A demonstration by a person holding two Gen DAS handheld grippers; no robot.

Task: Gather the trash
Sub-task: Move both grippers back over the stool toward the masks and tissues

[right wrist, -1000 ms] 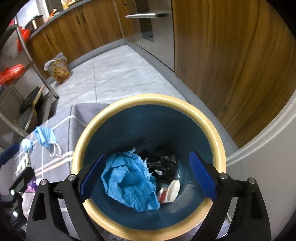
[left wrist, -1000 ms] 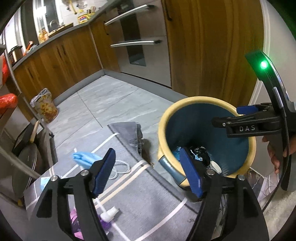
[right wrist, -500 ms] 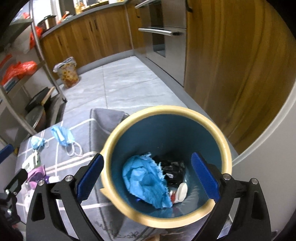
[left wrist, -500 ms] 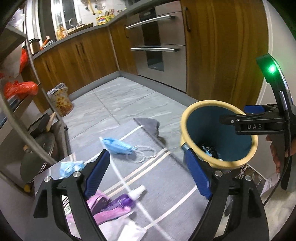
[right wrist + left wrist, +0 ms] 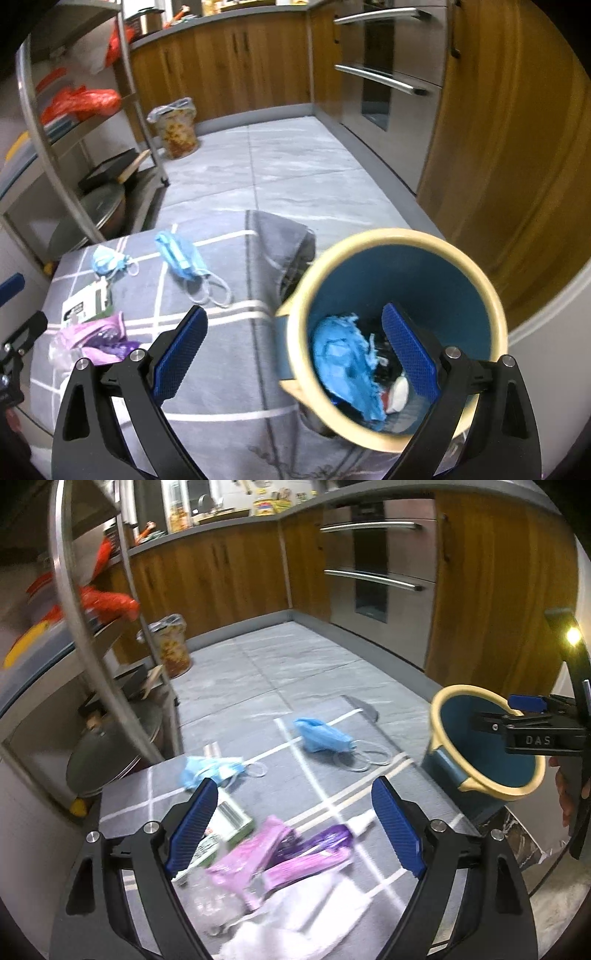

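A blue bin with a cream rim (image 5: 484, 749) (image 5: 402, 266) stands at the right edge of a grey cloth-covered table (image 5: 229, 369); it holds a crumpled blue tissue (image 5: 343, 365) and other scraps. Two blue face masks (image 5: 321, 734) (image 5: 208, 770) lie on the cloth, also in the right wrist view (image 5: 181, 258) (image 5: 107, 258). Purple wrappers (image 5: 288, 853), a white tissue (image 5: 295, 919) and a small green-white box (image 5: 225, 823) lie near my left gripper (image 5: 293, 830), which is open and empty above them. My right gripper (image 5: 295, 354) is open and empty, over the bin's left rim.
A metal shelf rack (image 5: 92, 627) with pans and red bags stands at the left. A patterned bag (image 5: 171, 646) sits on the tiled floor. Wooden cabinets and an oven (image 5: 373, 572) line the back and right.
Both grippers have pulled back and up from the bin. The left one has swung left over the table's trash. The bin now sits further right in both views.
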